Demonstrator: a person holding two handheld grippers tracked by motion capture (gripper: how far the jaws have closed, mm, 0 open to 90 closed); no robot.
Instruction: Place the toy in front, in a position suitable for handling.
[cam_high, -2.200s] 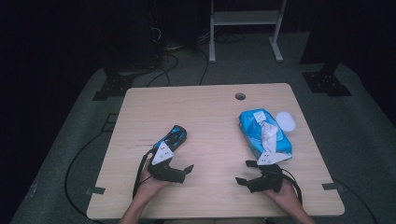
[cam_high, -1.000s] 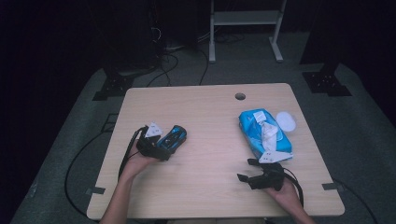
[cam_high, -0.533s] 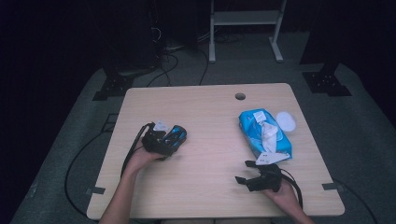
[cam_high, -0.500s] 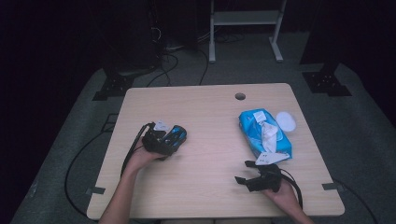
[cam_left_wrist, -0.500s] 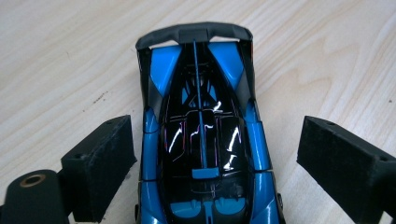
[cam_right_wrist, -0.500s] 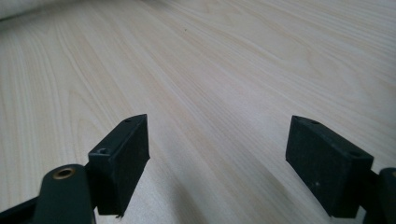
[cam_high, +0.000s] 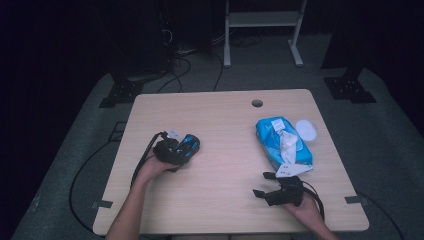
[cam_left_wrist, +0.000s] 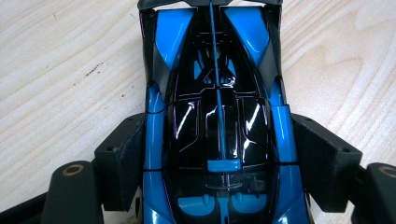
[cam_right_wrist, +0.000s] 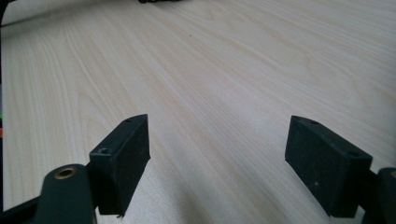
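Left gripper straddles a blue toy car on the table's left half, its jaws just closing onto the flanks. Glossy, rigid, light shell, likely slippery: grip mid-body. Right gripper rests wide open, empty

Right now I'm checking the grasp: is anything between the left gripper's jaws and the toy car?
Nothing visible. In the left gripper view the blue and black toy car lies on the table between the left gripper, whose jaws have just been closing; both pads sit against its sides.
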